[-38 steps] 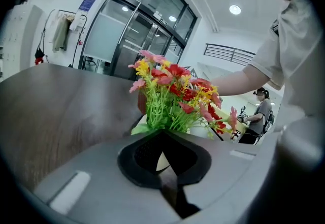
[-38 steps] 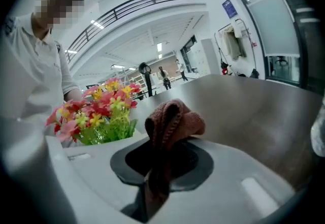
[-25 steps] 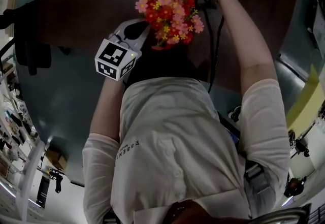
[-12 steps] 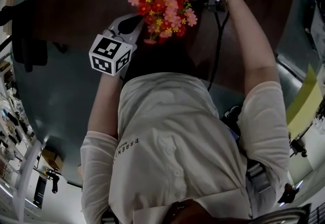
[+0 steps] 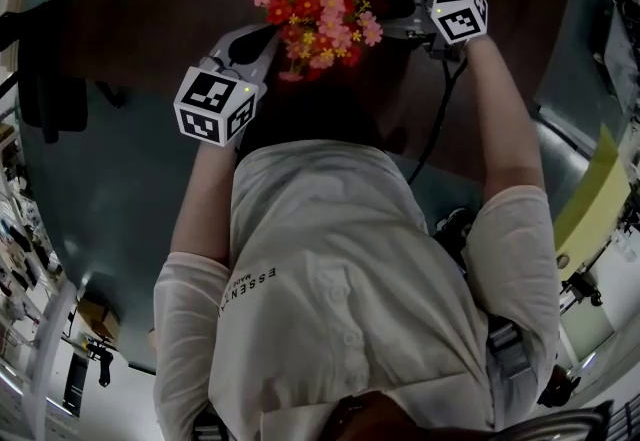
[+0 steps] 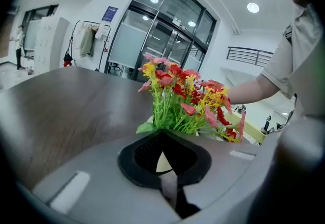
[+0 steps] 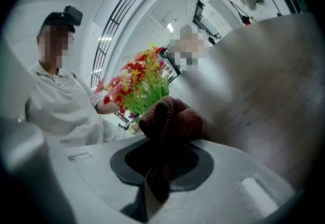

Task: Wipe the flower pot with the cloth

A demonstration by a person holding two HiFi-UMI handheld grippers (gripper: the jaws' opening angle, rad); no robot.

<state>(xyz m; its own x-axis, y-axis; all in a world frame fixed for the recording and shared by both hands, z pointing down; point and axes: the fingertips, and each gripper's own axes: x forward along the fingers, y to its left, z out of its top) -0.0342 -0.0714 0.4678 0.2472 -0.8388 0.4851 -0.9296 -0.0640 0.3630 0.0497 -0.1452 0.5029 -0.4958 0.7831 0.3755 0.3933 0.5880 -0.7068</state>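
A bunch of red, pink and yellow artificial flowers (image 5: 315, 14) stands in a cream flower pot on the dark table; the blooms hide the pot in the head view. My left gripper (image 5: 250, 51) sits at the flowers' near left. In the left gripper view the left gripper (image 6: 170, 187) is shut, with a sliver of the pot (image 6: 162, 163) between its jaws and the flowers (image 6: 177, 96) just beyond. My right gripper (image 5: 398, 17) is on the flowers' right side. The right gripper (image 7: 158, 164) is shut on a bunched dark brown cloth (image 7: 177, 119), close to the flowers (image 7: 139, 86).
The dark brown wooden table (image 5: 150, 9) ends at a near edge just below the grippers, with grey floor beyond it. A black cable (image 5: 435, 119) hangs from the right gripper along the arm. A dark chair (image 5: 50, 59) stands at the left.
My right gripper with the cloth has moved from behind the flowers round to their right side, nearer to me. The left gripper has kept its place at the pot.
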